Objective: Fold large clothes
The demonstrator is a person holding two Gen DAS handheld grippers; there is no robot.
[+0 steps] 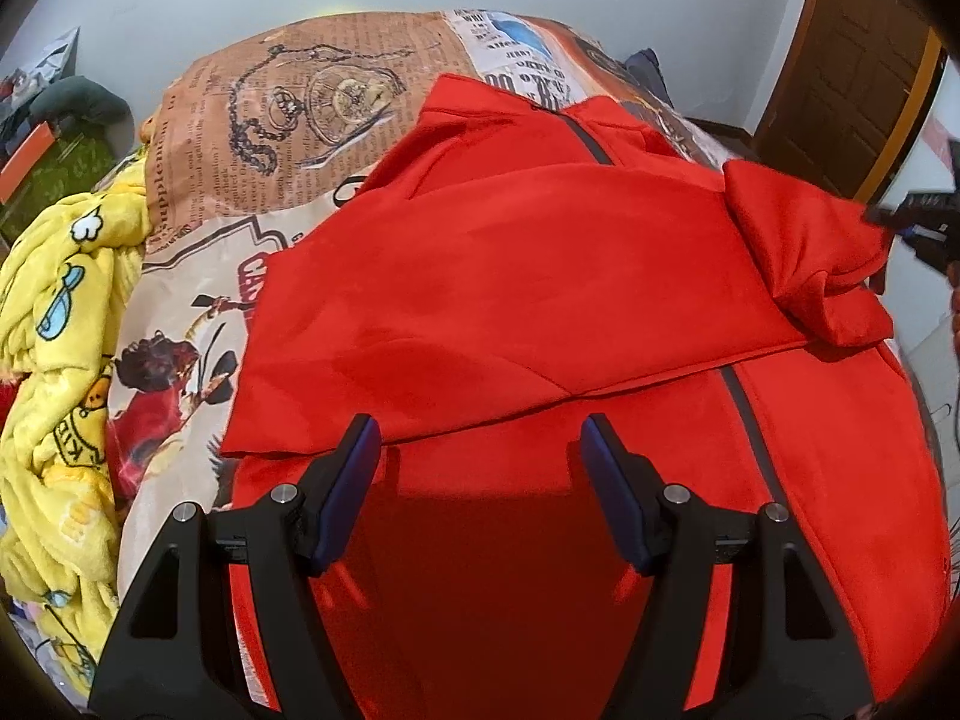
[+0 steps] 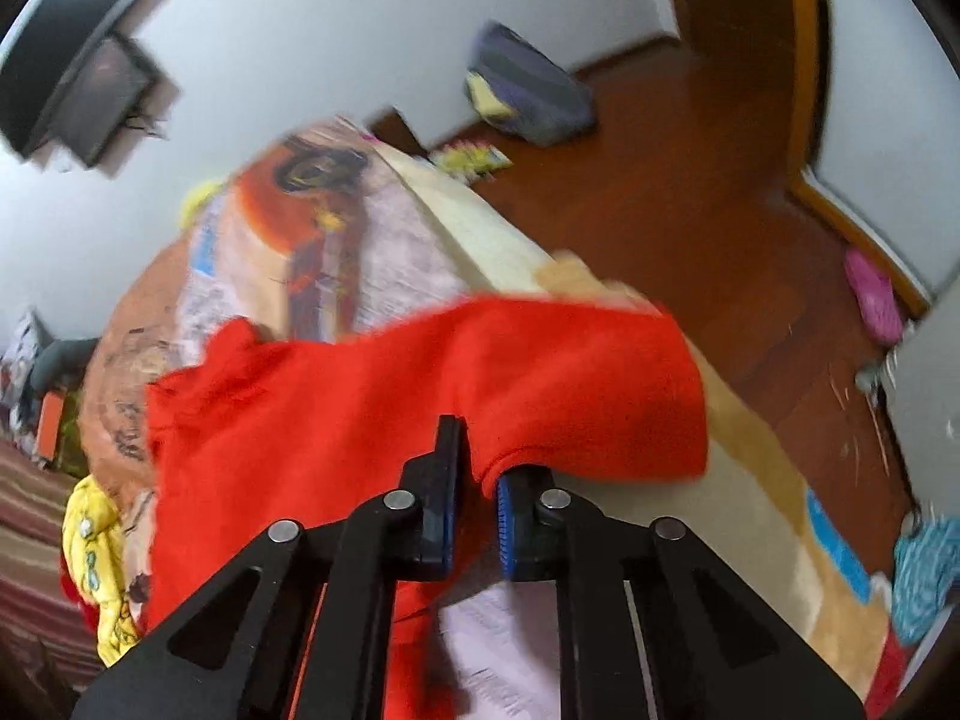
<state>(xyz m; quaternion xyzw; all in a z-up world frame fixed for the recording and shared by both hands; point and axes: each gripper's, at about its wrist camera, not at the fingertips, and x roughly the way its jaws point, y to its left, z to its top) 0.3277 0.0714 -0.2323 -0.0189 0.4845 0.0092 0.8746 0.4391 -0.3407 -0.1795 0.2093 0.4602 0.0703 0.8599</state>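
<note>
Red jacket (image 1: 540, 276) lies half-folded; my right gripper (image 2: 474, 480) pinches its bunched sleeve, my left gripper (image 1: 480, 456) hovers wide, empty. Next, I judge: lay that sleeve across.

The jacket (image 1: 540, 276) is bright red with a dark zipper (image 1: 747, 414). The bedsheet (image 1: 288, 138) carries newspaper print, the blanket (image 1: 54, 324) yellow cartoons.

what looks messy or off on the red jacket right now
The right sleeve is bunched into a lump at the red jacket's right edge, not flat like the left sleeve folded across the chest. The right hand-held gripper is pinching that fabric. The left hand-held gripper hovers open.
</note>
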